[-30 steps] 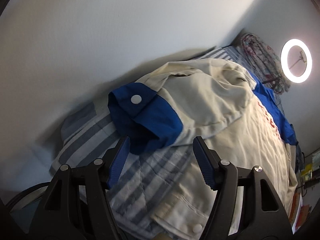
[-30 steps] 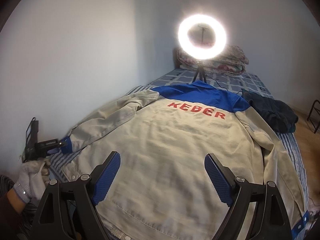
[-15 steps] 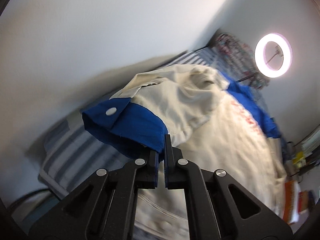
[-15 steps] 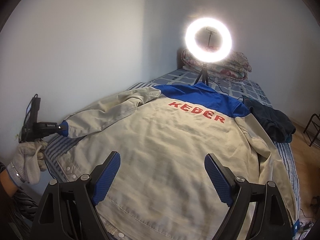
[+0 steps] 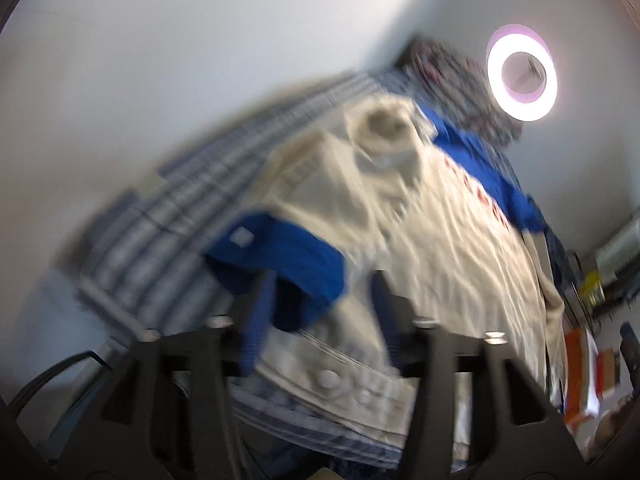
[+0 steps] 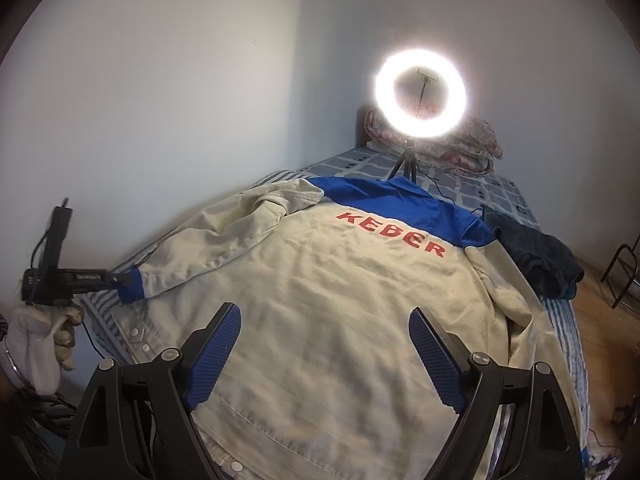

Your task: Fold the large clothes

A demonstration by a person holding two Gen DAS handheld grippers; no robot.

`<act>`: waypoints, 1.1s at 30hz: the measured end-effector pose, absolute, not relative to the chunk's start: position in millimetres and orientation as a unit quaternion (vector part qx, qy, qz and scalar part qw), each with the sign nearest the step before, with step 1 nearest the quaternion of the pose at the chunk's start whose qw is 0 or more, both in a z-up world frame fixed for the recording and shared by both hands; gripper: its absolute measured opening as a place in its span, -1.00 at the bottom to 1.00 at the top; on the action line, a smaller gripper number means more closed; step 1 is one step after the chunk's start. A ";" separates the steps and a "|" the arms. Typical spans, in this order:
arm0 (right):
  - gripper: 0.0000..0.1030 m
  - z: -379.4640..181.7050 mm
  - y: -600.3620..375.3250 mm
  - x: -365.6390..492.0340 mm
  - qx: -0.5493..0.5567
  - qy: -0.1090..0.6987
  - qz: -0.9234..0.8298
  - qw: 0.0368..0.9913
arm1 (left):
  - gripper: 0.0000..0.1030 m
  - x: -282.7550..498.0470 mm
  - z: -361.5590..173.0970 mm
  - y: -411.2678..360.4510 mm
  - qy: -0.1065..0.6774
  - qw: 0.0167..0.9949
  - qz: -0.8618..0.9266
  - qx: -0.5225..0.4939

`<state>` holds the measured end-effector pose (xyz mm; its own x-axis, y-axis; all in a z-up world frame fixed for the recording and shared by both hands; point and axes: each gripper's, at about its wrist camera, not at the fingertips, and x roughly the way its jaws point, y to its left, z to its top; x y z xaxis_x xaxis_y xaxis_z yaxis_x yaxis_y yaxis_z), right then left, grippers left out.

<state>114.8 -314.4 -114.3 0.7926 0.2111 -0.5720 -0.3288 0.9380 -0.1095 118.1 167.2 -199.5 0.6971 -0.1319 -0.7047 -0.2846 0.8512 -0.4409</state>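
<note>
Striped bed (image 6: 480, 184) carries a jacket (image 6: 340, 300) laid back-up. Left gripper (image 5: 320, 292) fingers spread around the blue cuff (image 5: 280, 256); right gripper (image 6: 324, 344) spread, empty. Next: fold that sleeve inward.

1. One beige work jacket (image 6: 320, 300) with a blue yoke lies on the bed (image 6: 472, 184).
2. Beside the jacket, one dark garment (image 6: 536, 256).
3. Beyond the jacket's collar, one ring light (image 6: 421, 94).
4. I hold two grippers: my left gripper (image 5: 320, 300), my right gripper (image 6: 324, 344).
5. One gloved hand (image 6: 44, 344).
</note>
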 end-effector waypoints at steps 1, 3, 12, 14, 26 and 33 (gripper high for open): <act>0.72 -114.2 -314.7 115.0 -0.099 0.289 0.145 0.941 | 0.23 115.2 -197.5 175.0 0.378 0.882 0.051 -0.275; 0.72 -114.0 -314.2 115.9 -0.093 0.292 0.148 0.940 | 0.23 118.2 -202.0 188.5 0.386 0.874 0.067 -0.287; 0.72 -117.3 -307.9 113.4 -0.104 0.291 0.153 0.939 | 0.23 164.6 -264.6 223.7 0.450 0.825 0.095 -0.327; 0.72 -118.4 -308.3 114.8 -0.103 0.294 0.151 0.938 | 0.19 167.6 -272.4 217.9 0.451 0.828 0.096 -0.320; 0.72 -123.9 -308.2 143.9 -0.073 0.337 0.144 0.928 | -0.99 174.0 -185.8 171.9 0.390 0.903 0.092 -0.156; 0.72 -124.1 -294.7 191.8 -0.050 0.370 0.165 0.913 | -1.00 174.7 -122.5 167.3 0.351 0.930 0.043 -0.095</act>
<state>191.8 -294.7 -124.1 0.6721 0.2632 -0.6921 -0.3375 0.9408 0.0301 174.7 167.3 -122.5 0.7496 0.0126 -0.6617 -0.1463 0.9782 -0.1471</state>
